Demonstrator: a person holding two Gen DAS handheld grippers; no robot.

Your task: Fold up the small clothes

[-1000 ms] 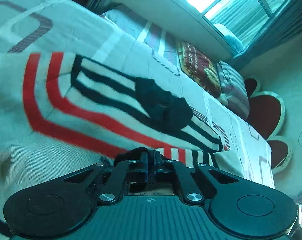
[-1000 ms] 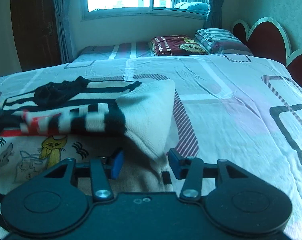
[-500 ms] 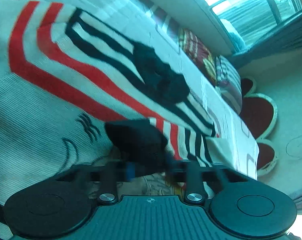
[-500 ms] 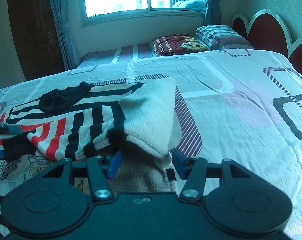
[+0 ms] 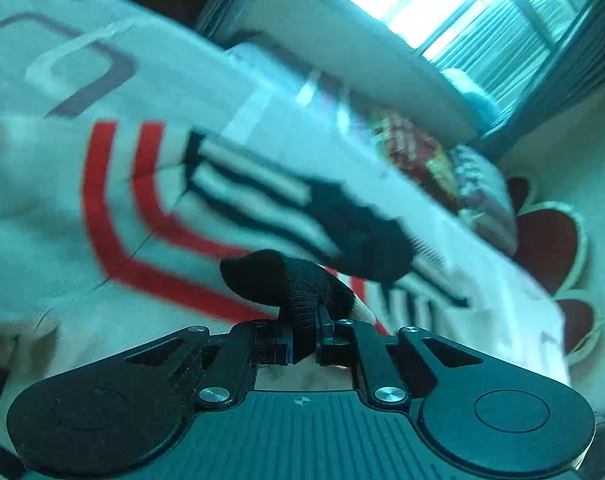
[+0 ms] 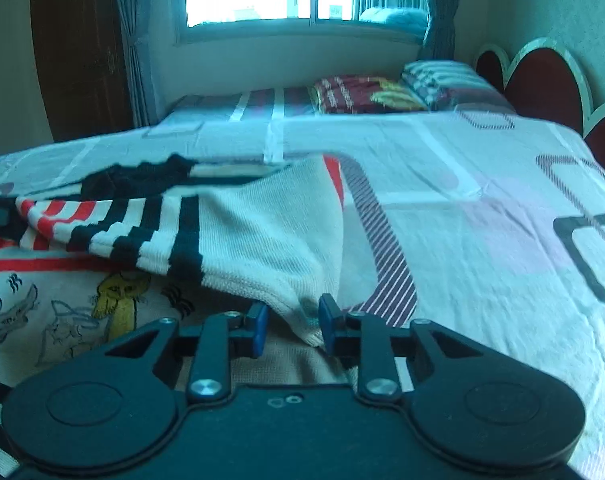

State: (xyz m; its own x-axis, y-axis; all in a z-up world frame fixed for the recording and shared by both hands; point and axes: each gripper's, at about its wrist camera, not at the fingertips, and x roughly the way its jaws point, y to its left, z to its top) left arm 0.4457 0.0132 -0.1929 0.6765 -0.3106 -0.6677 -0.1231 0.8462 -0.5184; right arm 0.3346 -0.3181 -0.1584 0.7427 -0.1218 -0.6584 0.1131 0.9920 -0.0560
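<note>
The sweater (image 6: 258,232) lies on the bed (image 6: 482,208), its striped sleeve folded across the cat print. The left tool (image 5: 304,344) is clenched on the sweater's black cuff (image 5: 286,280), lifted over the red stripes. The right tool (image 6: 292,328) is released, its blue pads either side of the sweater's cream corner. Pillows (image 6: 438,80) lie beyond the sweater.

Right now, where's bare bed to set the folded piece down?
Bare bedsheet runs right of the striped sweater, toward the headboard. Crowded on the left: sweater covers it, left claw pinching its black cuff.
</note>
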